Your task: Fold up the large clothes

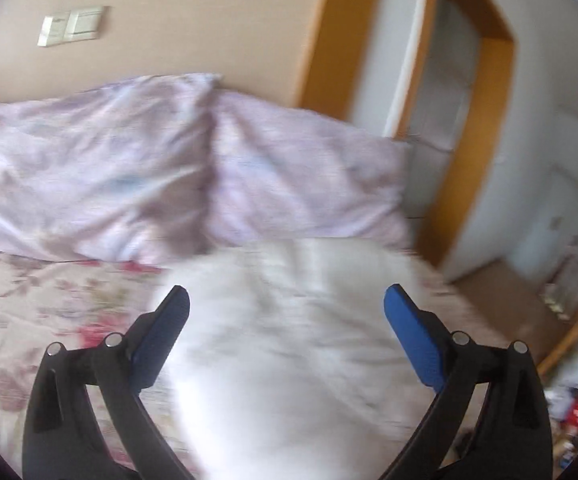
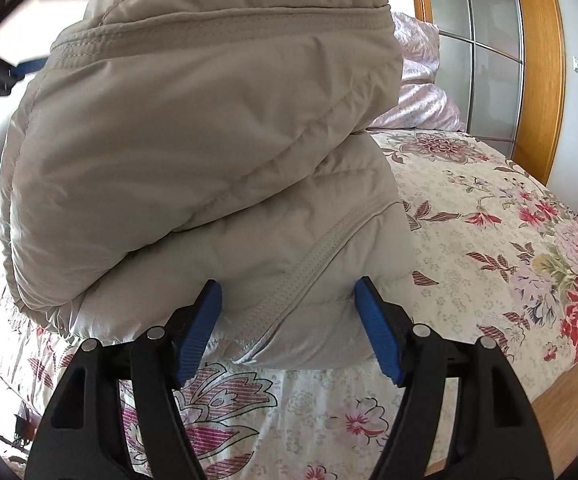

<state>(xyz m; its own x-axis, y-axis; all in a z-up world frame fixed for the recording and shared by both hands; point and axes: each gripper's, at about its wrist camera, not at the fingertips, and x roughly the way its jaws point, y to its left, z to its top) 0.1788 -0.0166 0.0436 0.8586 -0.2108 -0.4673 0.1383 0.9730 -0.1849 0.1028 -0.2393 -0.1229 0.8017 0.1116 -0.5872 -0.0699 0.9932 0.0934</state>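
Note:
A beige puffy jacket (image 2: pixel 193 168) lies bundled and folded over itself on the flowered bed (image 2: pixel 489 240). My right gripper (image 2: pixel 289 292) is open, its blue pads on either side of the jacket's near lower edge with its seam between them. In the left wrist view the jacket (image 1: pixel 289 340) shows as a blurred pale mass on the bed. My left gripper (image 1: pixel 287 300) is open above it with nothing between its blue pads.
Two lilac pillows (image 1: pixel 101 168) lean against the beige wall at the head of the bed. A wooden door frame (image 1: pixel 477 120) and a glass-panelled door (image 2: pixel 485 40) stand beside the bed. Wooden floor (image 2: pixel 561 400) lies past the bed's edge.

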